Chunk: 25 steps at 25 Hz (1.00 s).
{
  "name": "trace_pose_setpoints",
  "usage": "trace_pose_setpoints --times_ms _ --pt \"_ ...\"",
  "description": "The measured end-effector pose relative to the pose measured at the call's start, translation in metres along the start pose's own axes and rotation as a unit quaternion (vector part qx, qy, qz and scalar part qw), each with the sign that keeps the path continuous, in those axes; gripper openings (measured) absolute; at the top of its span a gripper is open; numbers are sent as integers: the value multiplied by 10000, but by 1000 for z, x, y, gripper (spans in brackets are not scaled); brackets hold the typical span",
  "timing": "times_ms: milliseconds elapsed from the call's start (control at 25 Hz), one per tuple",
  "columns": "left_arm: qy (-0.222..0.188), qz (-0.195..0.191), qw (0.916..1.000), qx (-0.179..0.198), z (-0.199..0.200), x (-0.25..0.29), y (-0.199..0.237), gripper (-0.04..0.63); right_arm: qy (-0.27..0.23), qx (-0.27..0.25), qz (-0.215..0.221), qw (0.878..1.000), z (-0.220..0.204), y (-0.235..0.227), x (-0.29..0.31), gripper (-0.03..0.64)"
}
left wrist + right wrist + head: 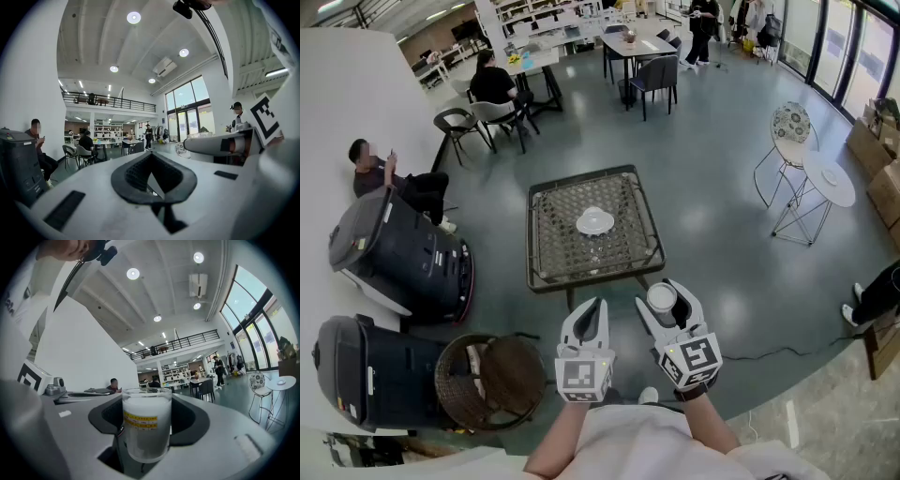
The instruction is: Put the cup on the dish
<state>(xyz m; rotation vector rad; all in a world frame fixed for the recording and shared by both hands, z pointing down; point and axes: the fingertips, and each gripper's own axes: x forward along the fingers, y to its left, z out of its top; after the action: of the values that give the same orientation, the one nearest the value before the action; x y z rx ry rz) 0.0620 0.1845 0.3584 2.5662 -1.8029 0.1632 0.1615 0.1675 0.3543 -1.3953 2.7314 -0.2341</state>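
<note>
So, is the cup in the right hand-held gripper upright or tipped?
Upright: the cup stands vertical, rim on top, clamped in the right hand-held gripper.

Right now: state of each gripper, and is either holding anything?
Left gripper: closed, nothing between its jaws.
Right gripper: closed on the cup, held upright.

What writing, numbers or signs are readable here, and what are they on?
Yellow band on the glass cup: printed, but too small to read.
White cubes with black square markers: patterns only, no words.
Nothing else is legible.
</note>
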Motion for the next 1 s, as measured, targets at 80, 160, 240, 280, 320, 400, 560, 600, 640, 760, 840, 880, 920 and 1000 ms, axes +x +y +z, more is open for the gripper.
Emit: trace_pose_setpoints --times_ms 80,160,240,280,320,400,560,600,640,760,840,880,920,1000 --pt "-8 21 10000 -78 -1 2 -4 5 52 25 43 10000 -1 -4 -3 256" --pt "4 4 10000 -94 -1 3 -8 5 52 22 70 10000 0 -6 -7 256" --pt "41 -61 10000 -38 0 1 -14 5 18 -8 77 10000 4 -6 -11 256" --pt "56 -91 9999 -4 1 -1 -16 5 1 -14 78 10000 5 -6 -12 256" --pt "70 -108 9999 25 1 -3 -18 5 -13 -5 84 10000 6 -6 -12 256" --pt "122 -107 9999 59 -2 -7 -18 5 -17 52 131 9999 3 -5 -10 256" --pt "262 -30 9996 32 -12 -10 -13 5 72 154 351 9992 -10 4 -8 256" --pt "260 -15 9997 28 -13 -11 -12 5 71 147 406 9990 -12 7 -9 256" --pt "245 -11 9997 31 -13 -13 -12 5 54 126 443 9989 -12 10 -11 256" --pt "207 -51 9998 58 -12 -17 -13 5 -44 -6 497 9988 -7 19 -14 256" --pt "218 -61 9997 54 -14 -18 -15 5 -76 -76 524 9986 -5 21 -15 256" --pt "228 -51 9997 48 -15 -18 -15 5 -69 -87 538 9985 -6 22 -15 256" --pt "231 -36 9997 44 -15 -19 -15 5 -50 -90 550 9984 -8 23 -16 256" --pt "212 -8 9998 30 -12 -22 -16 5 -12 -85 556 9984 -9 23 -19 256"
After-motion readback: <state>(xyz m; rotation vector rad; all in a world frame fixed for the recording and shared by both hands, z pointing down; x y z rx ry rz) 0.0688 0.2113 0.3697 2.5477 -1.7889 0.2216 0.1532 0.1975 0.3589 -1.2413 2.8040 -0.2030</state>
